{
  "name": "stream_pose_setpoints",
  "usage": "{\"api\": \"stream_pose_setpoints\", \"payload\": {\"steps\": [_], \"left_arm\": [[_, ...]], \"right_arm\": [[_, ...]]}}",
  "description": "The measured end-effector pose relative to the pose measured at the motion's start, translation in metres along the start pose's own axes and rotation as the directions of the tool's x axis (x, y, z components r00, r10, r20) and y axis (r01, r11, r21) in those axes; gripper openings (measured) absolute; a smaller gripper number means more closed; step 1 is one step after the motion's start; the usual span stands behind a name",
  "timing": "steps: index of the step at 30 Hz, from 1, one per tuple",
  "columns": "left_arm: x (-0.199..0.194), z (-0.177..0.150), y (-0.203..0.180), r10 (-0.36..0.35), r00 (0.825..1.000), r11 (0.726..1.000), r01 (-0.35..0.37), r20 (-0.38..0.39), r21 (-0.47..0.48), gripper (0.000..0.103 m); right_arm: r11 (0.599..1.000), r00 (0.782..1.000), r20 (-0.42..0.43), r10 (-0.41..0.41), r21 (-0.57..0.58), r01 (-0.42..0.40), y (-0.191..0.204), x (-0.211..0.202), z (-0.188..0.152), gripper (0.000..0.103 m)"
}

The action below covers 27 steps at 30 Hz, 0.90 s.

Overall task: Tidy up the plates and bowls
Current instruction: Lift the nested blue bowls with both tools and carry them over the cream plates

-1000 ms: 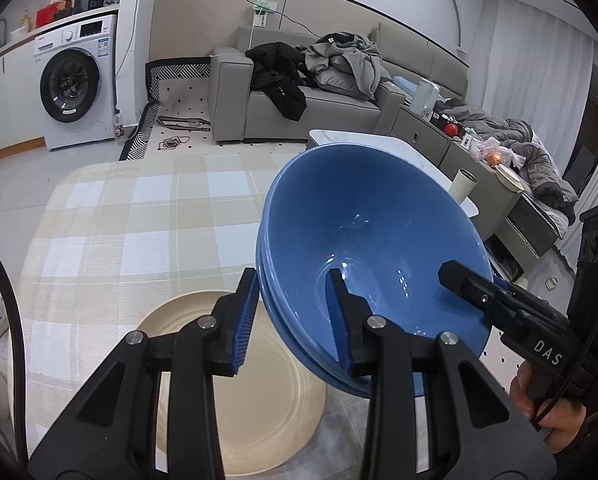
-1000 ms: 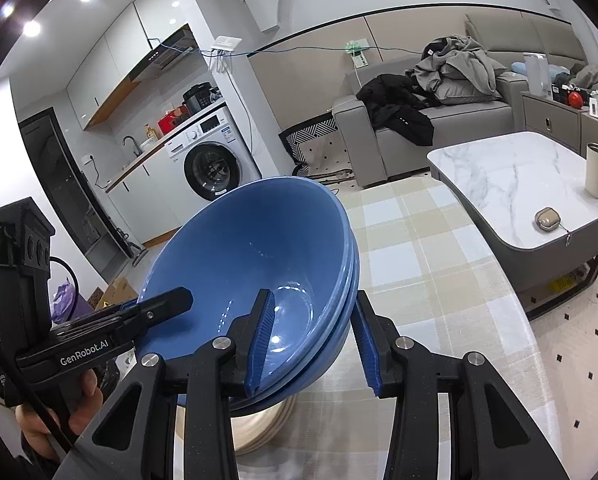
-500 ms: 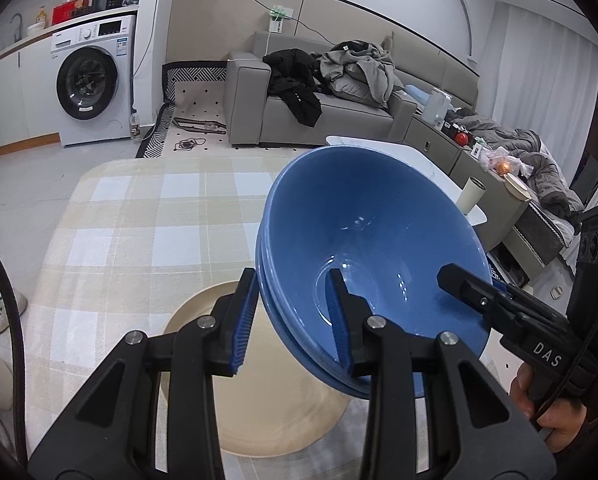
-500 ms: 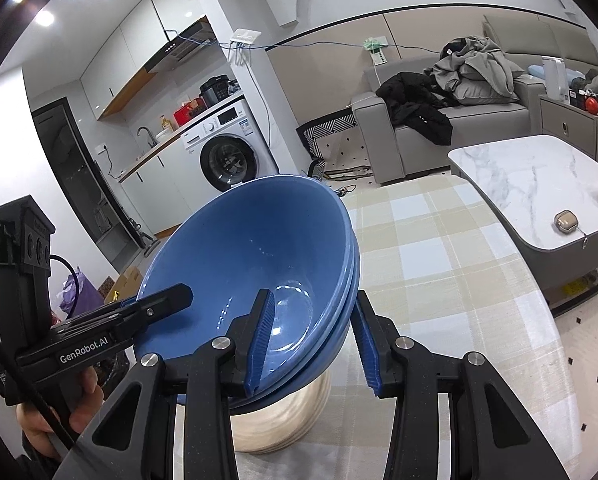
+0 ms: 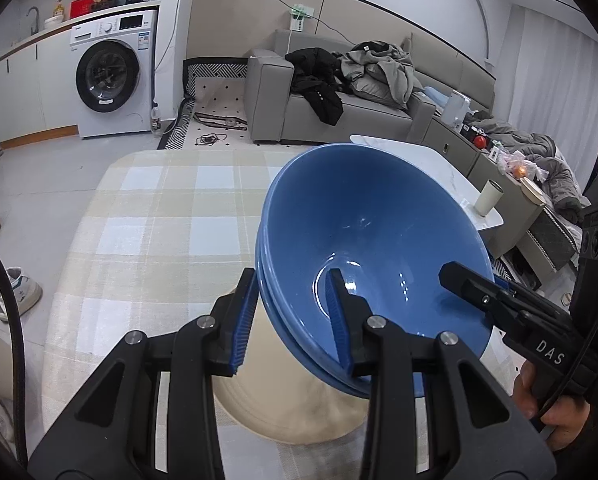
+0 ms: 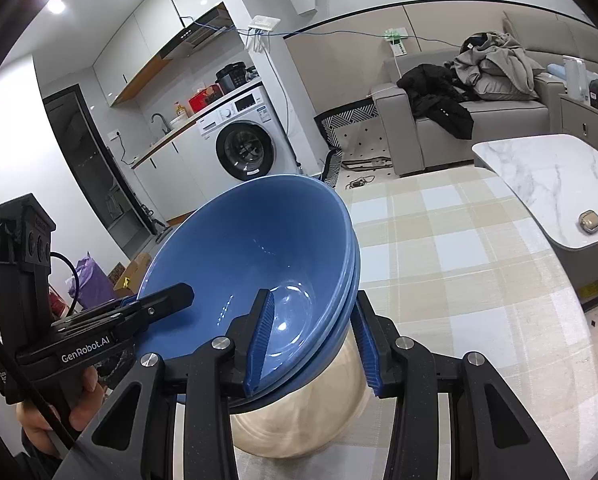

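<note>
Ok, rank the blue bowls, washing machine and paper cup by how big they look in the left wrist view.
1. blue bowls, largest, though closest to the camera
2. washing machine
3. paper cup, smallest

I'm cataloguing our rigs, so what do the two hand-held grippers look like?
Both are black plastic with silver screws and ribbed blue finger pads. The left hand-held gripper reads "GenRobot.AI" in white and trails a black cable; the right hand-held gripper reads "DAS". Bare hands hold both.

A lived-in home: washing machine (image 5: 109, 80), clothes-strewn sofa (image 5: 339, 100), marble coffee table (image 6: 555, 184).
</note>
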State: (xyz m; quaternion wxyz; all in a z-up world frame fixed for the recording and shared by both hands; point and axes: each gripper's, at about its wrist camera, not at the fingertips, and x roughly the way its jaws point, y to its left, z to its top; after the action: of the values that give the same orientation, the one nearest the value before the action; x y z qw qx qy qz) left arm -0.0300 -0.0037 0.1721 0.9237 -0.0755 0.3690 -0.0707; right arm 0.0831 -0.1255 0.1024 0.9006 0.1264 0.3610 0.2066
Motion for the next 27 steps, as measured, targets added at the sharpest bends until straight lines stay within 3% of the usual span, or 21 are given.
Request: {"api": "stream_pose_setpoints", "payload": {"steps": [27], "left_arm": [[0.059, -0.016, 0.055, 0.056, 0.993, 0.997, -0.06, -0.101, -0.043, 0.03]], "right_arm": [[0.999, 0.994, -0.1, 0.037, 0.019, -0.035, 0.005, 0.06, -0.013, 0.041]]}}
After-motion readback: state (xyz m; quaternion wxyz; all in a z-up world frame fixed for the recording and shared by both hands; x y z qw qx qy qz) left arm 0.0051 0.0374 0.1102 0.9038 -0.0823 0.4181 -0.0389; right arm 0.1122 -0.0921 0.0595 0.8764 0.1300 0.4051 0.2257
